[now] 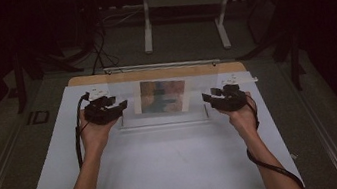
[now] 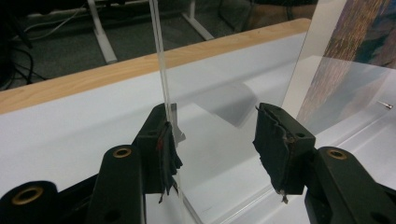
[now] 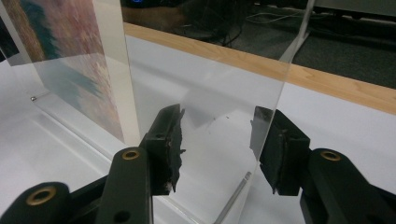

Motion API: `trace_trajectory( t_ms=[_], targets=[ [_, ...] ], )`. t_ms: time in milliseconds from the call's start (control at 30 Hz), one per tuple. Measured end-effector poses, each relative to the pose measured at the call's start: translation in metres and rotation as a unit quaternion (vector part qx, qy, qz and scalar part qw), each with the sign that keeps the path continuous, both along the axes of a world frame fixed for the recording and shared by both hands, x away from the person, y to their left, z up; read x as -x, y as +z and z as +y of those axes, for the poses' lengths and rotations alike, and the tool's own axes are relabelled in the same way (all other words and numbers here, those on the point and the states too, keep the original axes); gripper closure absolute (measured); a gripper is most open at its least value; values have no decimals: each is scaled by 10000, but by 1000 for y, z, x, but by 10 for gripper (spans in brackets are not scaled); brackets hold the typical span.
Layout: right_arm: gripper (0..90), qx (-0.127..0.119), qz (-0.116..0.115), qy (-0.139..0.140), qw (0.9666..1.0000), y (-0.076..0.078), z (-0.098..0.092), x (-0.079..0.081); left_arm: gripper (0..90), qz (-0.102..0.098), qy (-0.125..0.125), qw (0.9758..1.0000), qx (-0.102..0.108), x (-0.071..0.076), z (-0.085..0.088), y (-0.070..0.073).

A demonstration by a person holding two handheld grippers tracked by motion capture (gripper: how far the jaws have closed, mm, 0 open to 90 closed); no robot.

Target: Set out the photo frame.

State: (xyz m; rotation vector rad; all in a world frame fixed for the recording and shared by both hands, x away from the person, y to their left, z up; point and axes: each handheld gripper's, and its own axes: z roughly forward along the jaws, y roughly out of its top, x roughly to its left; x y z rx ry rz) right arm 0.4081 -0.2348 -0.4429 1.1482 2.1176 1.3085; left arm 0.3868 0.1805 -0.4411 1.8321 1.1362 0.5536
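Acrylic picture frame (image 1: 162, 98) is stood upright at the table's (image 1: 168, 175) 12 o'clock. Stiff, slippery and easily scratched, it is best gripped at its clear side margins, where left gripper (image 2: 212, 140) and right gripper (image 3: 219, 144) are held spread.

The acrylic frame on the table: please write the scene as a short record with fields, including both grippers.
object: clear acrylic frame standing upright, colourful picture inside
surface: white sheet on a wooden table
left gripper: open, at the frame's left edge, which stands between its jaws
right gripper: open, at the frame's right edge, which stands between its jaws
background: dark floor, white stand legs, cables
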Motion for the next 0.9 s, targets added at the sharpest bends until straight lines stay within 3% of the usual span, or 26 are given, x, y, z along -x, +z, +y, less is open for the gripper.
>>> trace_trajectory(
  t_ms=[333,900],
  targets=[
    [530,-89,108,10,9999,0,-4,10,488,100,-22,9999,-33,7,-3,4],
    [534,-35,120,70,9999,0,-4,21,488,191,-3,9998,-13,20,-2,1]
  ],
)
